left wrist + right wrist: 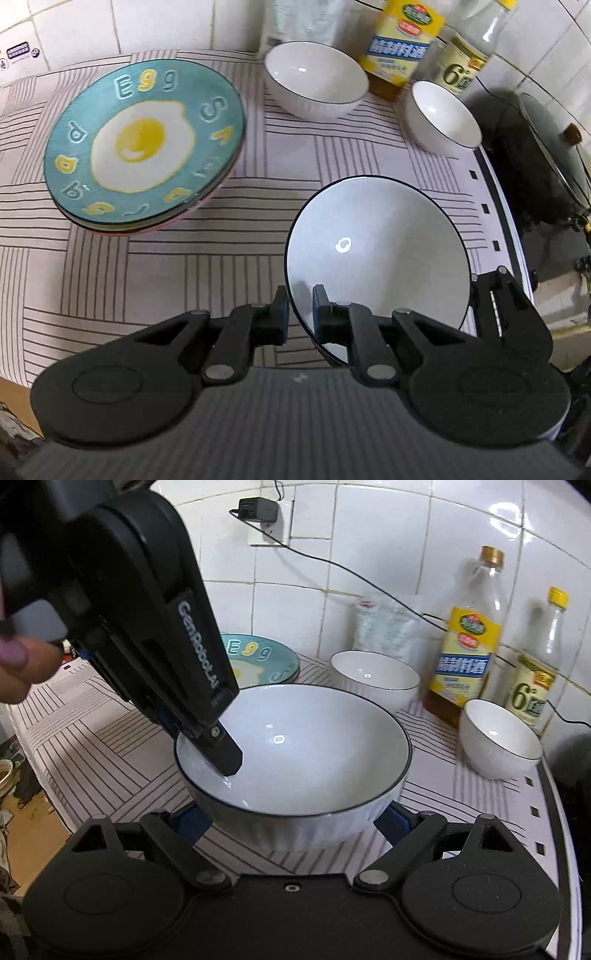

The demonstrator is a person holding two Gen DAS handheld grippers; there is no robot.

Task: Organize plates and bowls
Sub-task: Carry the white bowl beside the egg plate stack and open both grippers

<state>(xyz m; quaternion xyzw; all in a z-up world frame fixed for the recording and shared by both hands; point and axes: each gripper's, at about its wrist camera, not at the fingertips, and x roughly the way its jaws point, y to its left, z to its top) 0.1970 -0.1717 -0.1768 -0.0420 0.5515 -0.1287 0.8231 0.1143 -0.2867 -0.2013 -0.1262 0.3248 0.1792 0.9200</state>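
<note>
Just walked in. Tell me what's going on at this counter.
A person is sorting dishes with two handheld grippers. The left gripper is clamped on the rim of the large white bowl, one finger inside, one outside. The right gripper is open, its fingers flanking that bowl's base. Two smaller white bowls and the egg plate stack sit untouched.

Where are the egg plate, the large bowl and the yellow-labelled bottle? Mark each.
egg plate [142, 142]: left wrist view, on the painted yolk.
large bowl [314, 746]: right wrist view, inner floor.
yellow-labelled bottle [465, 664]: right wrist view, on its label.
</note>
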